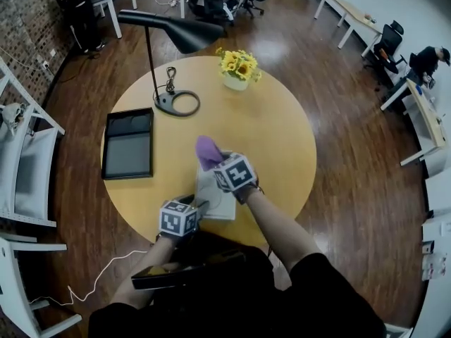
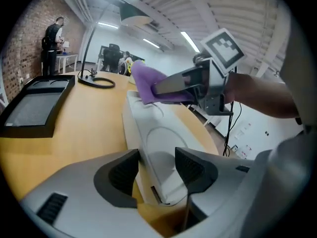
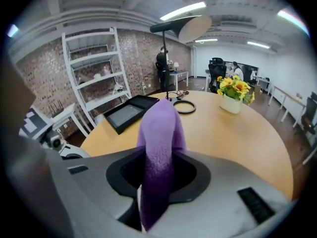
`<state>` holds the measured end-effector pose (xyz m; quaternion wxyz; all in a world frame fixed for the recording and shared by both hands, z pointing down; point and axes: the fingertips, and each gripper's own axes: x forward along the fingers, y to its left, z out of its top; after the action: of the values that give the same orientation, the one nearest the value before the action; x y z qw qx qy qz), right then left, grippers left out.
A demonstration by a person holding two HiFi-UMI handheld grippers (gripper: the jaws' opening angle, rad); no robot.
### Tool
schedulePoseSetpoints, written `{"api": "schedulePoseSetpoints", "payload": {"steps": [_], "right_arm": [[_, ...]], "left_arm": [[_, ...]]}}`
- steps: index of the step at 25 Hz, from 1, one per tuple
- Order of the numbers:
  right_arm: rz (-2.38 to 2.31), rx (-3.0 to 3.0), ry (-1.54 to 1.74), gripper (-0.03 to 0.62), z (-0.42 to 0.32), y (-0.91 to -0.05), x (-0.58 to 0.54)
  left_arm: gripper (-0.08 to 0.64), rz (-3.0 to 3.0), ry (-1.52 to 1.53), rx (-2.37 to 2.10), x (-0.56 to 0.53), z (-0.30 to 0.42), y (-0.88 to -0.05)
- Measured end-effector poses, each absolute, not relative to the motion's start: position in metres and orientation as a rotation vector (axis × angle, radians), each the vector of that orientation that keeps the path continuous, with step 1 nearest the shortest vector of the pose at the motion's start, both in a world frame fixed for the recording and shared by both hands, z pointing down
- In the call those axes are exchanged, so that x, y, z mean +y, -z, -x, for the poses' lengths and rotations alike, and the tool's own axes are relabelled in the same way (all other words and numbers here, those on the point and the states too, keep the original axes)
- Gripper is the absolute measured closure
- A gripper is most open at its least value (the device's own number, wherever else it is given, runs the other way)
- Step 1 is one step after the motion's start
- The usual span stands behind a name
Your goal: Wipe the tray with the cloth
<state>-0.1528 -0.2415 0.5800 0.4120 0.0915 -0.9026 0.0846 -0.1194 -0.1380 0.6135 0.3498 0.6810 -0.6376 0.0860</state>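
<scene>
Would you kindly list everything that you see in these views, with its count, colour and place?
table: one, light wood, round, centre of the head view
black tray: one, black, table's left edge
desk lamp: one, black, ring base on the table beyond the black tray
potted sunflowers: one, yellow blooms, table's far side
white tray: one, white, table's near edge
cloth: one, purple, over the white tray's far end
shelving rack: one, white, on the floor left of the table
left gripper: one, grey, jaws open either side of the white tray's near end
right gripper: one, grey, shut on the cloth
</scene>
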Motion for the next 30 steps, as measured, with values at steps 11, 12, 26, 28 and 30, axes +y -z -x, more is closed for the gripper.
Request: {"api": "schedulePoseSetpoints", "payload": {"steps": [11,12,26,28,30], "right_arm": [[-0.297,-2.104,-0.227,0.489,0.182,-0.612,-0.24],[-0.307,-2.077,-0.234,0.489,0.175,-0.615,-0.243],[-0.572,-2.11,-0.465,0.491,0.073,-0.62,-0.304],[-0.621,-2.08,-0.53,0.491,0.058,-0.624,-0.309],[-0.637,-2.063,-0.488,0.494,0.051,-0.621,-0.307]], "left_arm": [[0.334,-1.692,-0.096,-1.602,-0.138,0.119,-0.619],[0.334,-1.68,-0.073,-1.605,-0.137,0.121,-0.62],[0.339,-1.637,0.026,-1.567,-0.138,0.126,-0.618],[0.339,-1.641,0.031,-1.567,-0.139,0.125,-0.616],[0.346,-1.645,0.035,-1.569,-0.136,0.125,-0.613]]}}
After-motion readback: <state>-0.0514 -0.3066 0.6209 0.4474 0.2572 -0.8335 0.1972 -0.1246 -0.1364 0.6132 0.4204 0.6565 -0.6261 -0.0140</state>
